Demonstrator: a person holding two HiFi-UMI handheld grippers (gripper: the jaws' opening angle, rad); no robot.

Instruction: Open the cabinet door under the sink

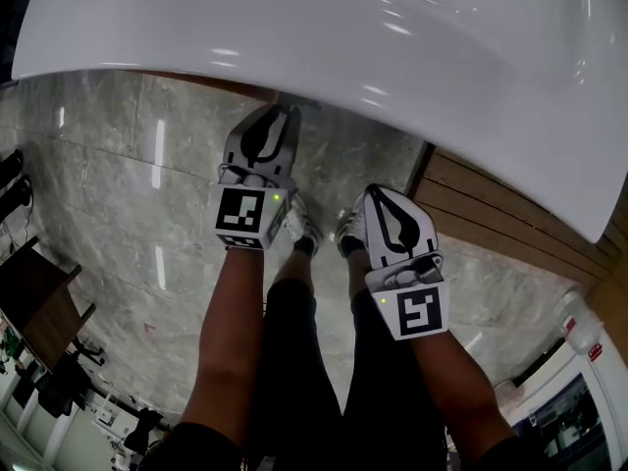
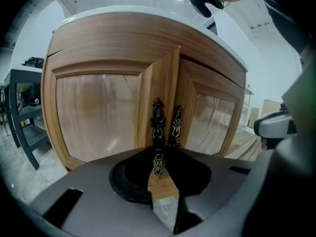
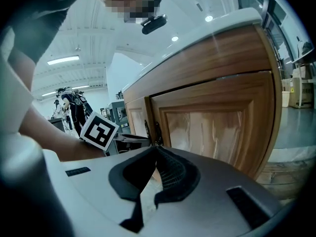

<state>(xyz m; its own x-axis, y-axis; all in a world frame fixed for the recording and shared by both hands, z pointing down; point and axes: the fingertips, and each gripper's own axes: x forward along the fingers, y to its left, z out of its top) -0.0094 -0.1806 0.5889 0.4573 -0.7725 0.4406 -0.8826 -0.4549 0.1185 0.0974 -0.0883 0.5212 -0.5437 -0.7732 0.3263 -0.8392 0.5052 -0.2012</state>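
Above the grey marble floor (image 1: pixel 98 165), the brown wooden cabinet door (image 2: pixel 98 112) stands slightly ajar, straight ahead. My left gripper (image 2: pixel 159 158) clamps its jaws on the upright dark ornate metal handle (image 2: pixel 157 117). My right gripper (image 3: pixel 156 149), jaws closed and empty, is beside.

No word, number or brand can be read anywhere; the only signs are coded black-and-white squares on the left cube (image 1: pixel 241 212) and the right cube (image 1: pixel 420 312)

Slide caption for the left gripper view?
Left gripper grips the ornate handle of the left cabinet door, which stands slightly ajar.
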